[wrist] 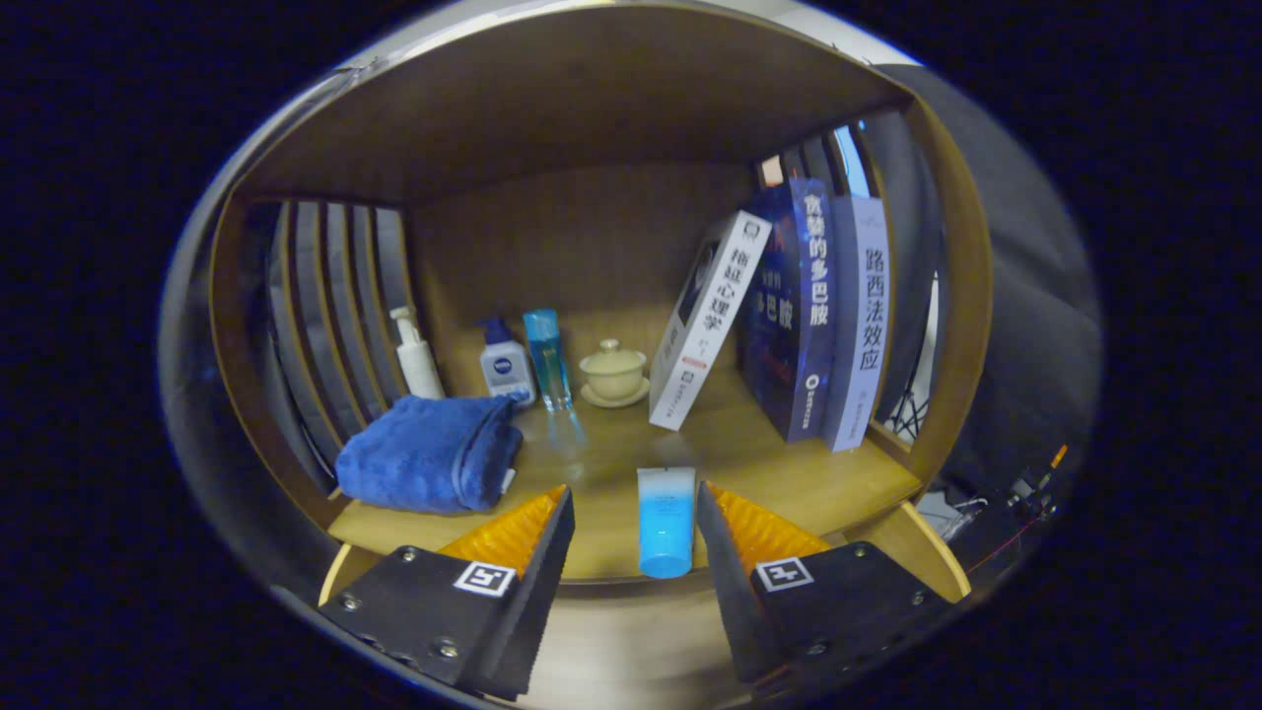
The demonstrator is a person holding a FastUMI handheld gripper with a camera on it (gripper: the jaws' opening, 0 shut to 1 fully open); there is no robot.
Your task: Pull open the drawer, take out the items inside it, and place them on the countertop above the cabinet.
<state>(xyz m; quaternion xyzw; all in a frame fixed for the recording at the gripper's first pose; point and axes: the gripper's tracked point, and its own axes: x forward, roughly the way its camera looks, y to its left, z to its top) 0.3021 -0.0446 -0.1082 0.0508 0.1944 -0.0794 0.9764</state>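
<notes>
Gripper (631, 513) fingers spread wide, gripping nothing. Blue tube (666, 521) lies on the countertop (789, 473) between the fingertips, nearer the right finger, long axis running straight ahead along the fingers, cap end toward the camera. Looks just set down or about to be released, contact hard to tell. Towel (429, 454), bottles, books beyond.
</notes>
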